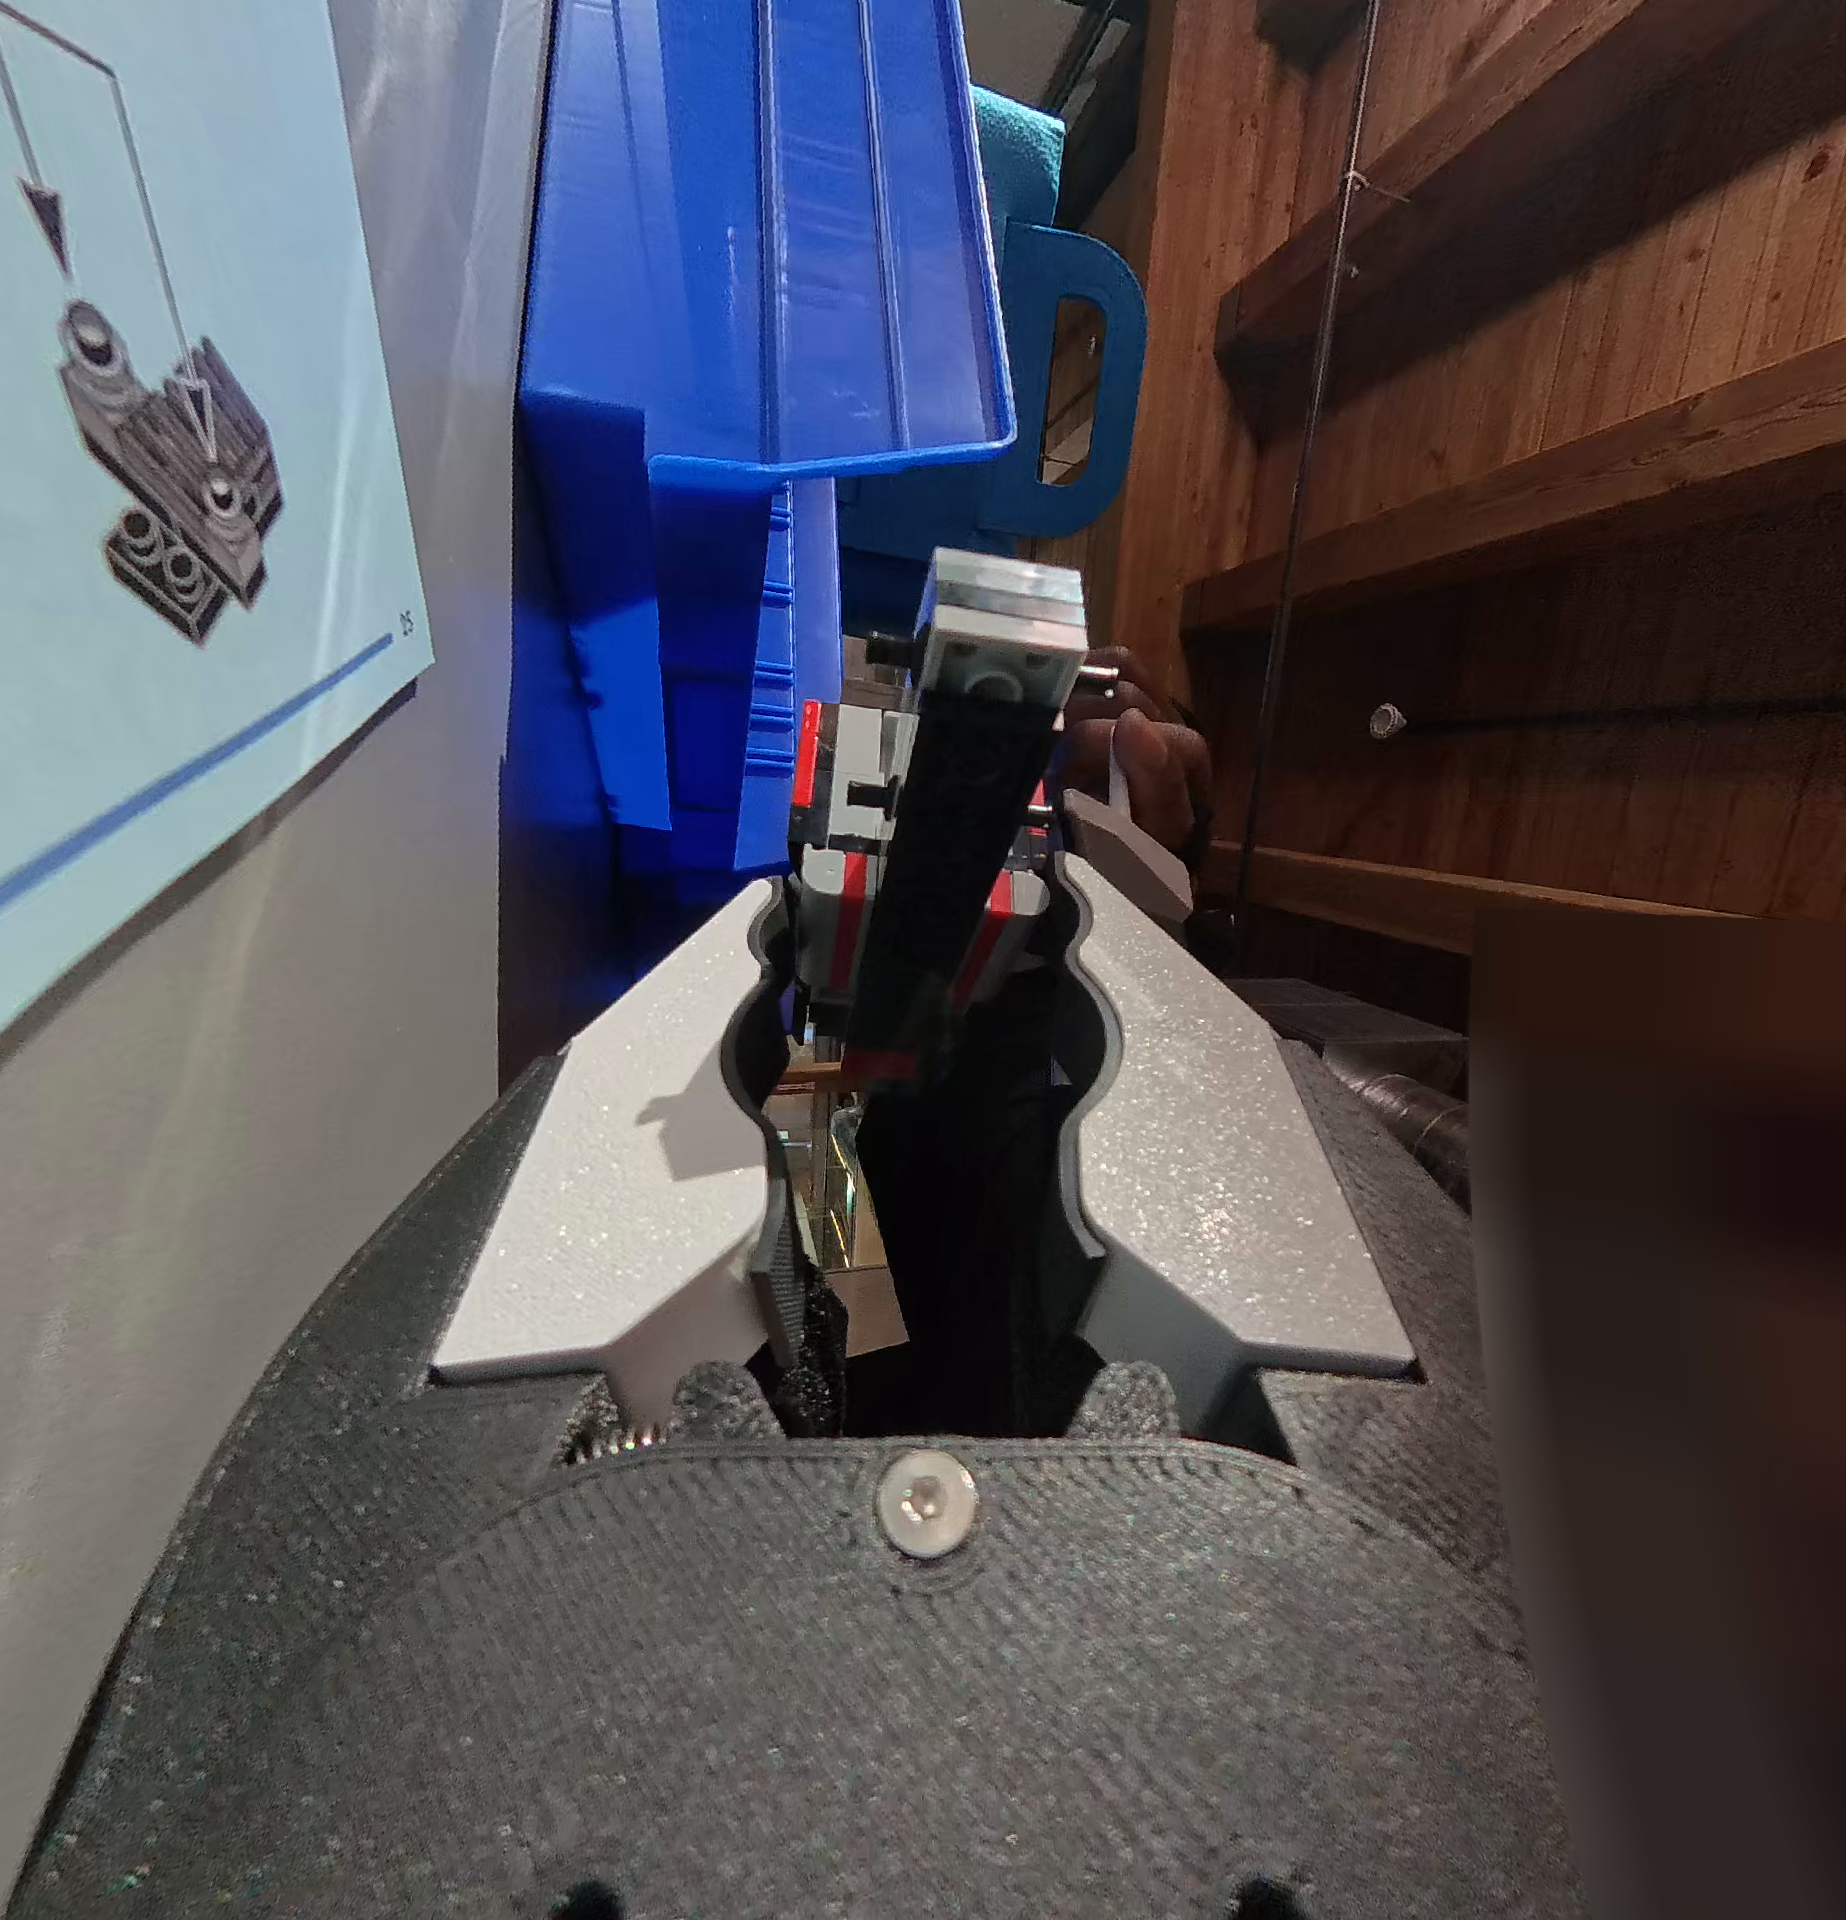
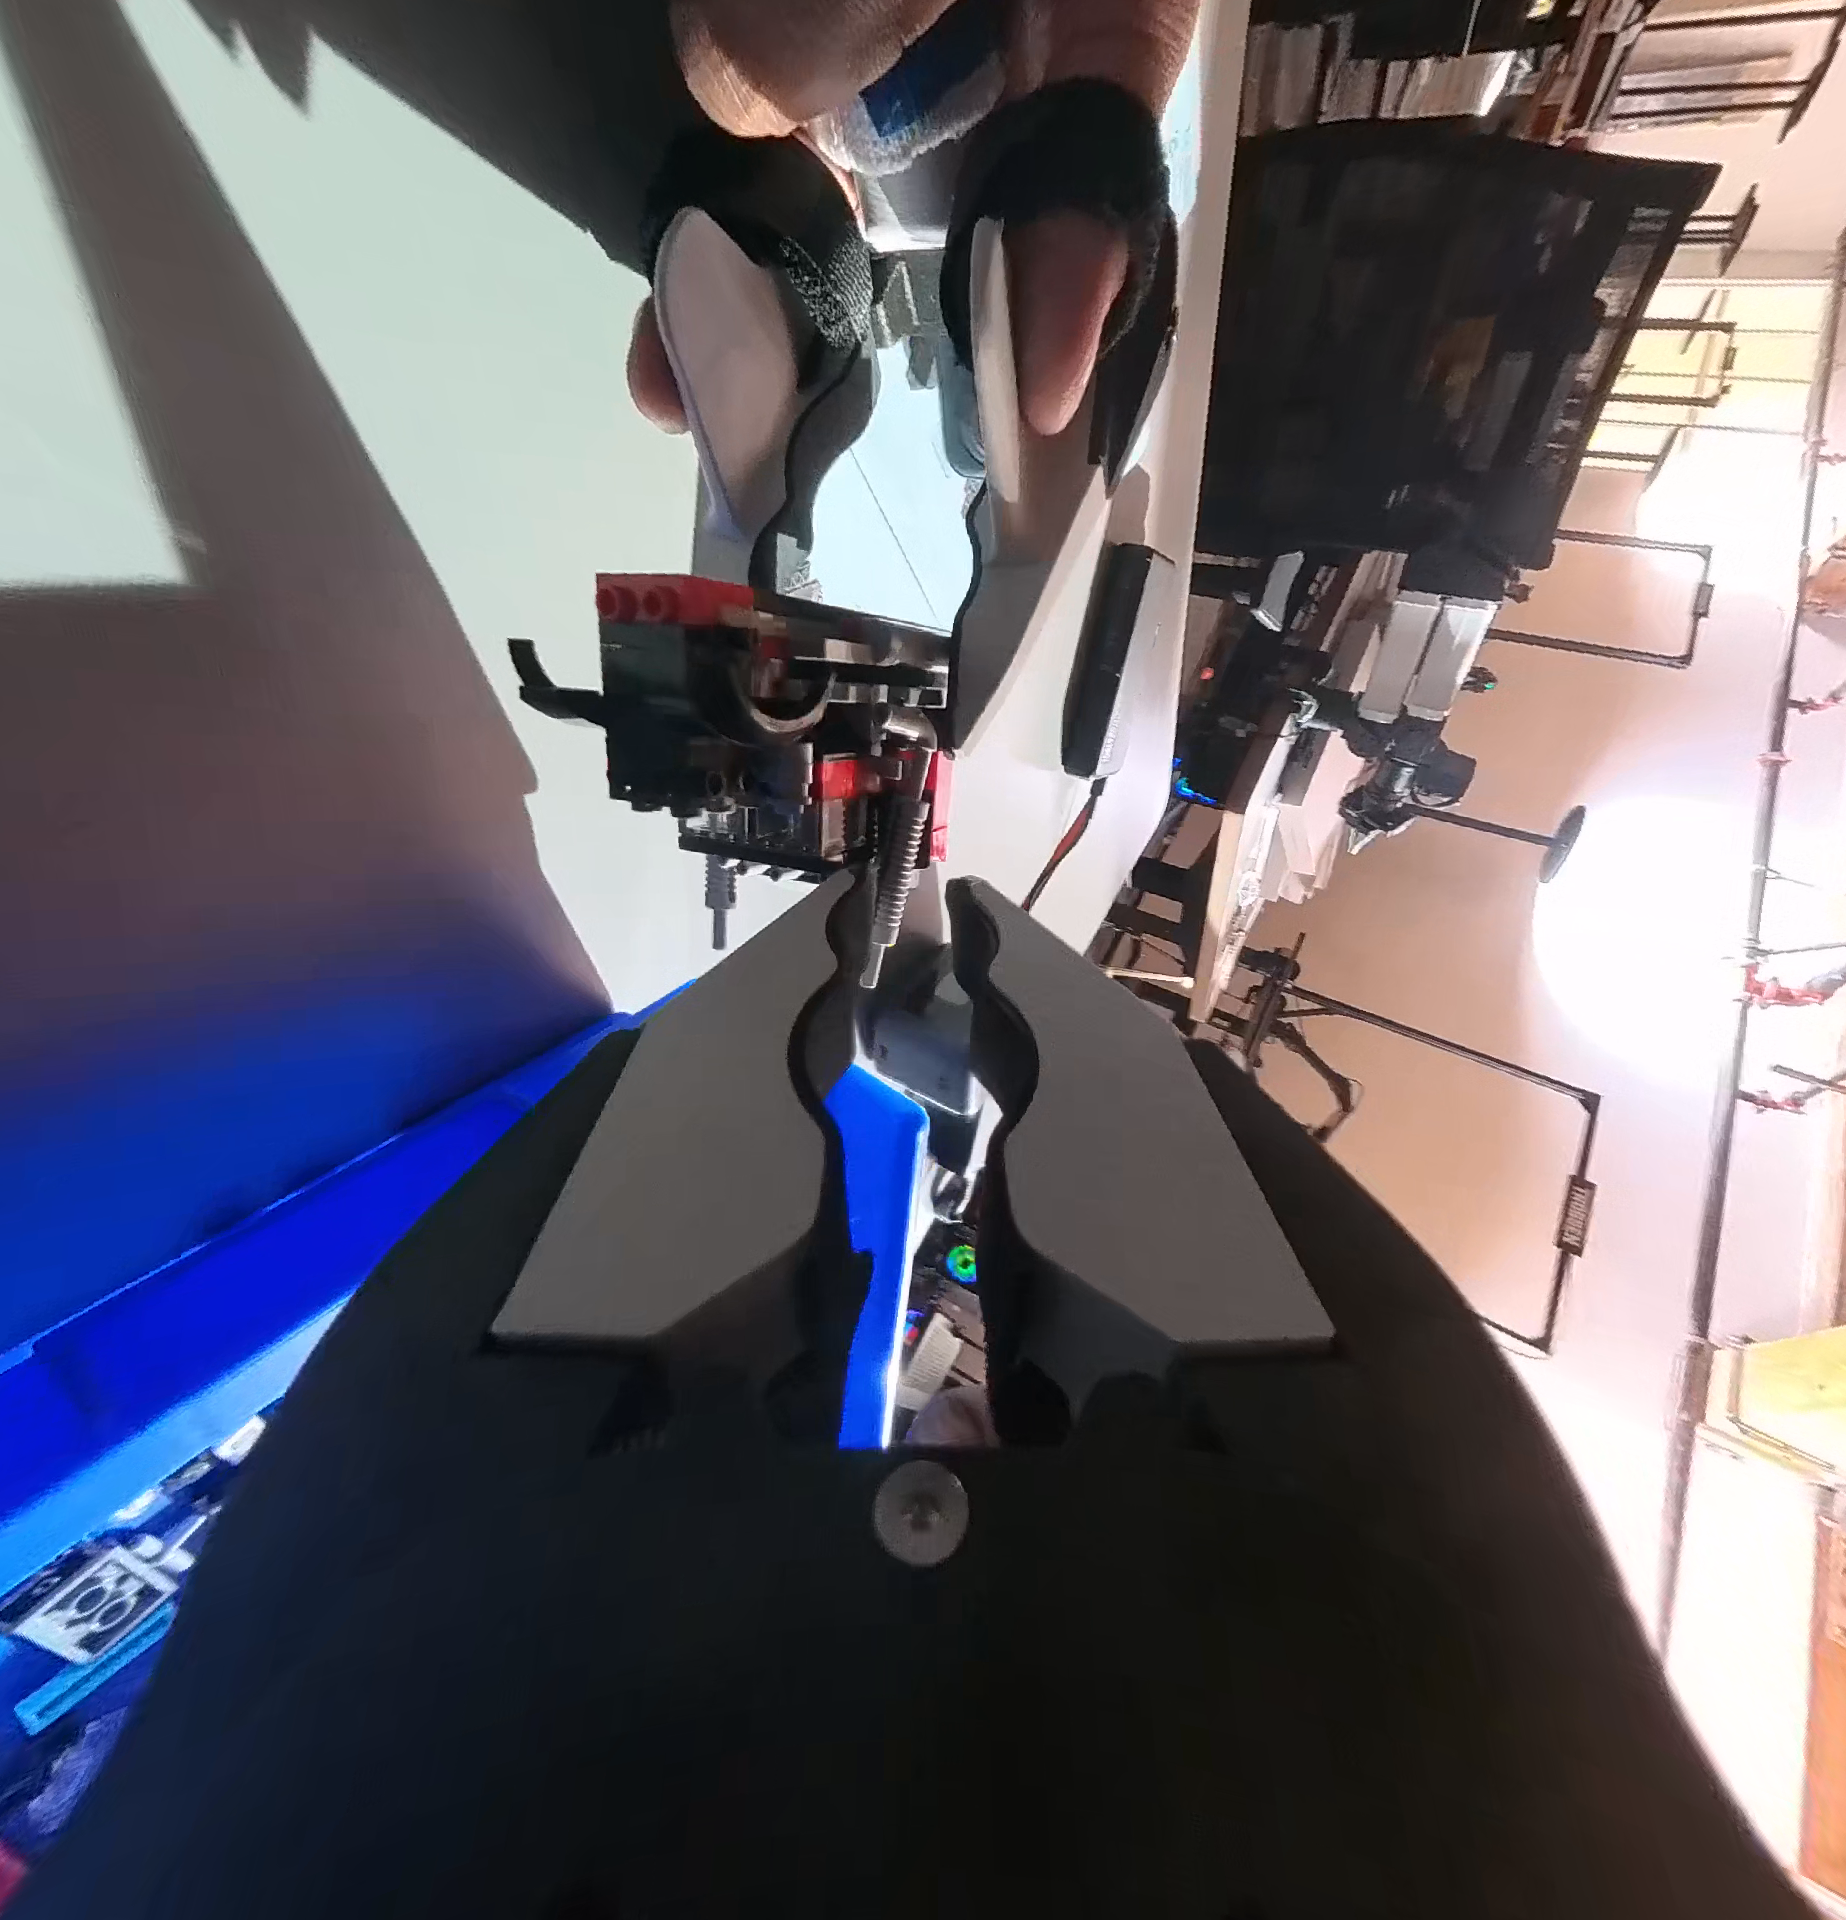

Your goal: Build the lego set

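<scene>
My left gripper is shut on the lego build, a long black plate with grey and red bricks that sticks up out of the jaws. In the right wrist view the same build hangs from the left gripper, which a gloved hand holds. My right gripper is just below the build. Its jaws stand slightly apart around a thin grey spring rod that sticks out of the build. The rod lies against one finger, with a gap to the other. The right gripper's tip shows beside the build.
Blue storage bins stand close behind the build. An instruction page lies at the left. Wooden shelves are at the right. A blue bin with loose pieces sits under my right gripper, on the white table.
</scene>
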Action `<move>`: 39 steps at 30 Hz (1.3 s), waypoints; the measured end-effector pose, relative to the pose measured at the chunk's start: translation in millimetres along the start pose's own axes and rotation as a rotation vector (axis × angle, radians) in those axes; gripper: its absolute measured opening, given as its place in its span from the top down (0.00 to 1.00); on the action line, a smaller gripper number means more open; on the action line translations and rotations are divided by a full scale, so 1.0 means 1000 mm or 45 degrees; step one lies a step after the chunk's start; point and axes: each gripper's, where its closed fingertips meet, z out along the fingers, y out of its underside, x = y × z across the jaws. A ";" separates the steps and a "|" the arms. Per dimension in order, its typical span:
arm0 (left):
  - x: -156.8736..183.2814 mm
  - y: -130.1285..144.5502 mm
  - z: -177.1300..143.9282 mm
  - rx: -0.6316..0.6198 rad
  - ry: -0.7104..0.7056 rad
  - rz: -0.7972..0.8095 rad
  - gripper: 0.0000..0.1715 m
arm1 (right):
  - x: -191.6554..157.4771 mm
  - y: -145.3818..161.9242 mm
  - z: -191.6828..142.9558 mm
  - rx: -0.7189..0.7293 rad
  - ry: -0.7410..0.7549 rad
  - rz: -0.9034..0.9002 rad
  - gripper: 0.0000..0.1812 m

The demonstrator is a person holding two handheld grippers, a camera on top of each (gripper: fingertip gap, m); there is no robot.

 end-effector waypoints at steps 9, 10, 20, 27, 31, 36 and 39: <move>-0.001 0.001 0.000 -0.011 -0.013 0.017 0.71 | 0.010 -0.002 -0.009 0.171 -0.247 0.518 0.90; -0.002 0.002 0.000 -0.016 -0.019 0.026 0.71 | 0.010 -0.003 -0.010 0.202 -0.319 0.608 0.90; -0.002 0.007 0.002 -0.064 -0.033 0.056 0.71 | 0.007 -0.008 -0.006 0.302 -0.783 0.858 0.92; -0.001 0.007 0.002 -0.067 -0.026 0.052 0.71 | -0.005 -0.009 -0.002 0.280 -0.883 0.789 0.95; -0.002 0.006 0.001 -0.065 -0.035 0.055 0.71 | -0.008 -0.009 -0.002 0.266 -0.885 0.793 0.95; -0.003 0.005 0.001 -0.056 -0.041 0.055 0.71 | -0.008 -0.008 -0.001 0.236 -0.836 0.771 0.96; -0.002 0.002 0.000 -0.036 -0.032 0.038 0.71 | -0.007 -0.005 0.001 0.191 -0.727 0.687 0.96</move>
